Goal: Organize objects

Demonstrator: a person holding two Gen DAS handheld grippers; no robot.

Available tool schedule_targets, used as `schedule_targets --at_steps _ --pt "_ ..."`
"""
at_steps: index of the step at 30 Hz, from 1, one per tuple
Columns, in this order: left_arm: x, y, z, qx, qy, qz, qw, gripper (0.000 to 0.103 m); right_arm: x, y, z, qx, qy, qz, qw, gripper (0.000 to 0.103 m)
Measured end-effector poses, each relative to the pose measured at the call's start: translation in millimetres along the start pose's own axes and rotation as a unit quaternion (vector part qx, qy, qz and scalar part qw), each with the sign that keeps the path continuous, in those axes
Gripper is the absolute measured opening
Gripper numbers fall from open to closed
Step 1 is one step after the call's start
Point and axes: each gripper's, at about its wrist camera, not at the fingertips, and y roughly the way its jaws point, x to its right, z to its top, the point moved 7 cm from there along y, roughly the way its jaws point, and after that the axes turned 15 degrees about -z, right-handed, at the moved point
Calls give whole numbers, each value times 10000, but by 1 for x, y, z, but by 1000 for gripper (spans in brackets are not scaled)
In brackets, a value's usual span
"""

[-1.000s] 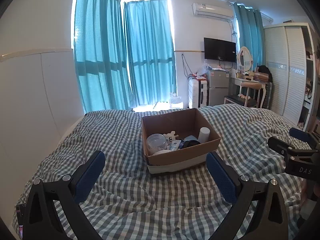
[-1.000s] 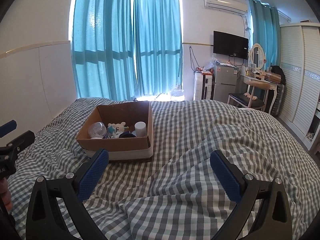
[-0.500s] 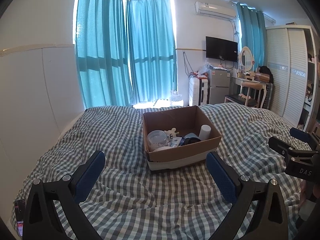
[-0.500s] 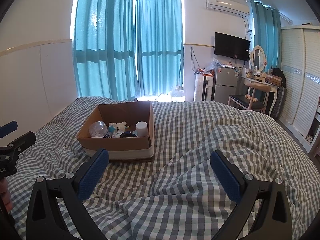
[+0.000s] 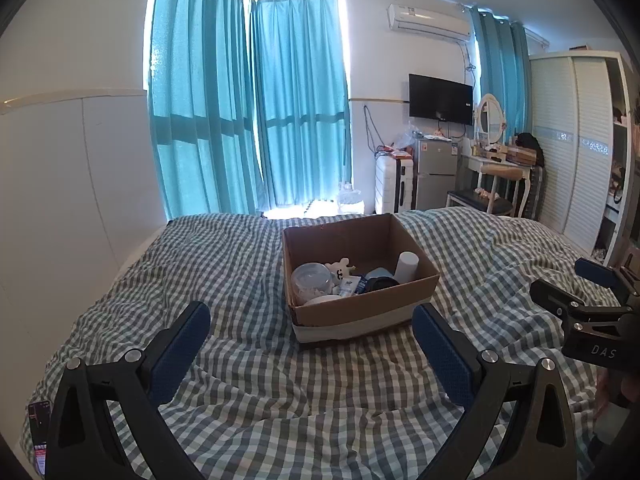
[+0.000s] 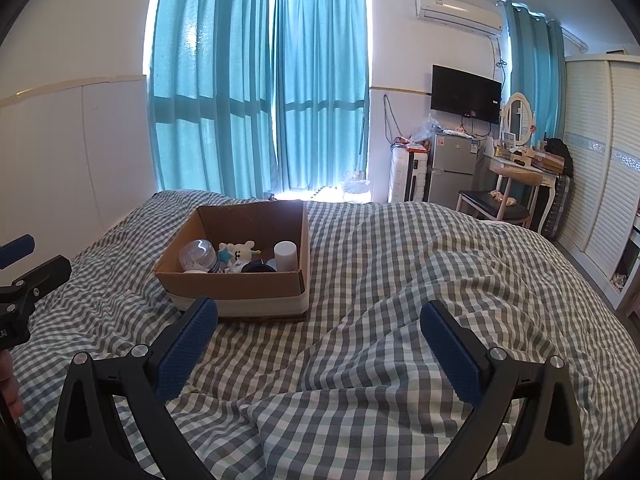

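A brown cardboard box (image 5: 360, 312) stands on the checked bed; it also shows in the right wrist view (image 6: 228, 284). Inside lie a clear round bottle (image 5: 311, 280), a white plush toy (image 5: 341, 268), a white cylinder (image 5: 406, 265), a dark round lid (image 5: 382, 283) and a small tube. My left gripper (image 5: 310, 336) is open and empty, just short of the box's near wall. My right gripper (image 6: 318, 330) is open and empty, to the right of the box over the duvet. Each gripper shows at the edge of the other's view.
The grey-and-white checked duvet (image 6: 400, 280) is rumpled into folds. A phone (image 5: 38, 428) lies at the bed's left edge. Teal curtains (image 5: 248, 120), a white wall panel, a small fridge (image 5: 434, 174), a dressing table and a wardrobe (image 5: 576, 152) stand beyond the bed.
Both views have risen and tilted slightly, so the box sits a little lower and nearer in frame. Both grippers stay open and empty.
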Motion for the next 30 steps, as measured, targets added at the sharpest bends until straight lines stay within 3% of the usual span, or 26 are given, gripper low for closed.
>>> schedule_targets --at_steps 30 --pt "-4 -2 -2 -20 -94 139 9999 103 -11 1 -2 -18 -95 -45 9999 102"
